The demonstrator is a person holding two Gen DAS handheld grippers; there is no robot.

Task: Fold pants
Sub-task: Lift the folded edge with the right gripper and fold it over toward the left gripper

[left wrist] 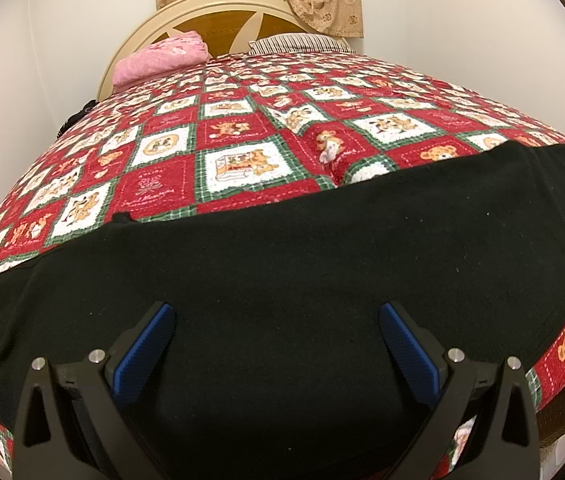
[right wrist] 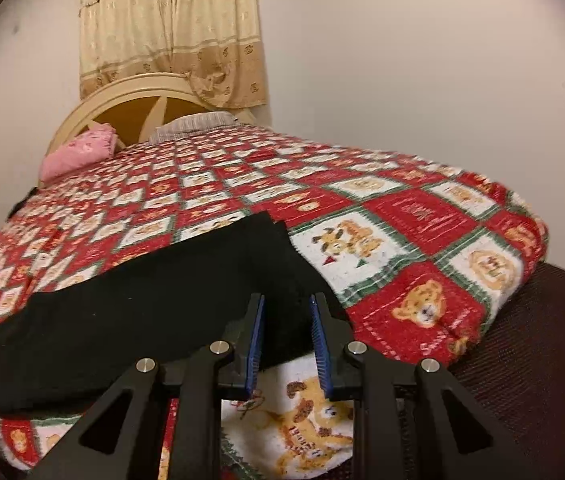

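Observation:
Black pants [left wrist: 282, 264] lie flat across the near end of the bed, spread left to right on a red, white and green teddy-bear quilt [left wrist: 222, 136]. My left gripper [left wrist: 276, 312] is wide open just above the middle of the pants, holding nothing. In the right wrist view the pants [right wrist: 154, 304] reach from the left to a corner near the middle. My right gripper [right wrist: 286, 304] is partly open with its blue-padded fingers over the right end of the pants, near the bed's front edge; nothing is between the pads.
A pink folded blanket [left wrist: 162, 58] and a striped pillow [left wrist: 298, 42] lie at the headboard [left wrist: 210, 12]. Curtains [right wrist: 170, 28] hang behind. The quilt's right corner [right wrist: 522, 240] drops off to a dark mattress edge [right wrist: 542, 352]. White walls surround the bed.

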